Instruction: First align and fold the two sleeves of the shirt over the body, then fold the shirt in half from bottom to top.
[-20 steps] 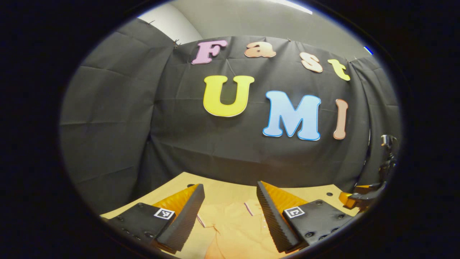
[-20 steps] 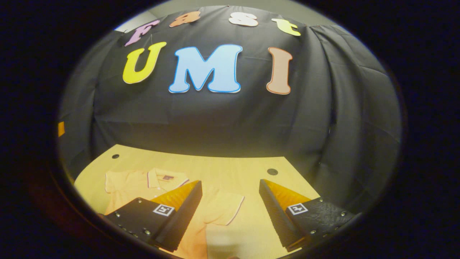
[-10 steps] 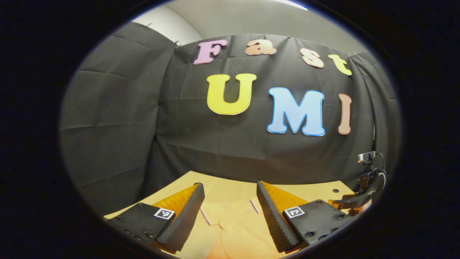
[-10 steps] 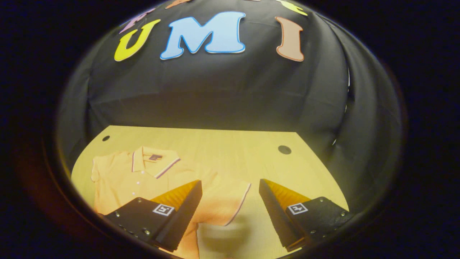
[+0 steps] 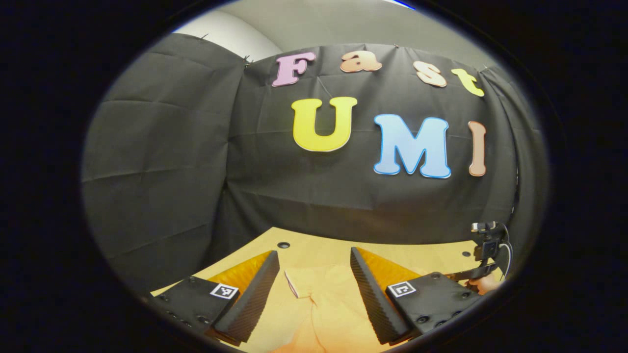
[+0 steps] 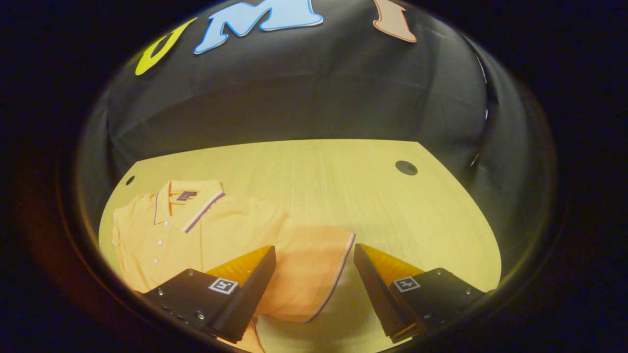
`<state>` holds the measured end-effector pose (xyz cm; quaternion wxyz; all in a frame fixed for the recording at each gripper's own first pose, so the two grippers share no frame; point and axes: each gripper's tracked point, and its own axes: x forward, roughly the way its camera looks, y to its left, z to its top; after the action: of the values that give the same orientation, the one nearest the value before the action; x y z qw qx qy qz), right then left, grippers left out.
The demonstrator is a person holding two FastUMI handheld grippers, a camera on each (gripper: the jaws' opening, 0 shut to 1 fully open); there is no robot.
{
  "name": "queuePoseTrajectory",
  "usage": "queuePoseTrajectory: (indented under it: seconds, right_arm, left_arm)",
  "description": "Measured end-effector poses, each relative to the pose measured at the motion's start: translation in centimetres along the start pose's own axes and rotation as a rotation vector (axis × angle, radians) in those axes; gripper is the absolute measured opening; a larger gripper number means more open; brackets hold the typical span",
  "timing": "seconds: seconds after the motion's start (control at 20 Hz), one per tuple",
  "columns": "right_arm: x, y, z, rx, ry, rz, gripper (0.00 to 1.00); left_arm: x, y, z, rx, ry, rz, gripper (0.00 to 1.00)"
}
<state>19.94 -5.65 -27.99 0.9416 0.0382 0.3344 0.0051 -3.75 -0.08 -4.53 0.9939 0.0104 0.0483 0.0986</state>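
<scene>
An orange polo shirt with a striped collar lies flat on the wooden table, collar toward the far wall. Its sleeve spreads to the right, and my right gripper hovers open over that sleeve, the striped cuff between its fingers. In the left gripper view the shirt's other sleeve lies below my left gripper, which is open above it with nothing held. The right gripper and the hand holding it show at the far right of the left gripper view.
Black cloth walls close in the table on the far side and both flanks. Round holes sit near the table's far corners. Bare tabletop stretches to the right of the shirt in the right gripper view.
Both grippers tilted down toward the table. The right gripper's view dropped, bringing the shirt and its right sleeve closer. The left gripper shifted so the left sleeve cuff sits between its fingers.
</scene>
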Motion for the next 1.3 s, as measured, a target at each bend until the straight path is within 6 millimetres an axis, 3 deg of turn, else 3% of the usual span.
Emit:
queuePoseTrajectory:
  seconds: [0.25,0.35,0.55,0.6,0.65,0.7,0.8,0.9,0.95,1.3]
  right_arm:
    - [1.4,-0.6,-1.3,-0.005,0.041,-0.019,0.99]
    - [1.4,-0.5,-1.3,0.011,0.046,-0.009,0.82]
    - [1.5,-0.2,-1.5,0.017,0.048,0.001,0.77]
    - [1.4,-0.1,-1.6,0.02,0.047,0.001,0.54]
    - [1.2,0.0,-1.5,0.015,0.045,0.004,0.47]
    - [1.3,0.2,-1.5,0.012,0.044,0.007,0.47]
    - [1.3,0.5,-1.5,0.006,0.039,0.012,0.13]
    - [0.9,0.3,-1.0,-0.013,0.021,-0.002,0.14]
    - [0.8,0.6,-0.5,-0.015,0.003,0.005,0.04]
    - [-2.0,3.9,2.8,-0.156,-0.107,0.052,0.03]
  left_arm:
    - [-0.6,0.0,0.1,0.011,-0.003,0.006,0.93]
    - [-0.8,0.2,0.1,0.006,-0.005,0.01,0.93]
    - [-1.3,0.2,-0.1,0.0,-0.01,0.02,0.93]
    - [-1.3,0.2,-0.2,0.001,-0.009,0.023,0.93]
    - [-1.3,0.2,-0.2,0.0,-0.009,0.026,0.93]
    - [-1.4,0.2,-0.2,-0.001,-0.01,0.026,0.93]
    - [-1.4,0.2,-0.4,-0.001,-0.009,0.026,0.93]
    - [-1.5,0.0,-0.4,-0.004,-0.008,0.023,0.93]
    - [-1.4,-0.1,-0.4,-0.005,-0.007,0.022,0.93]
    - [-1.5,-0.9,-0.7,-0.012,-0.005,0.002,0.94]
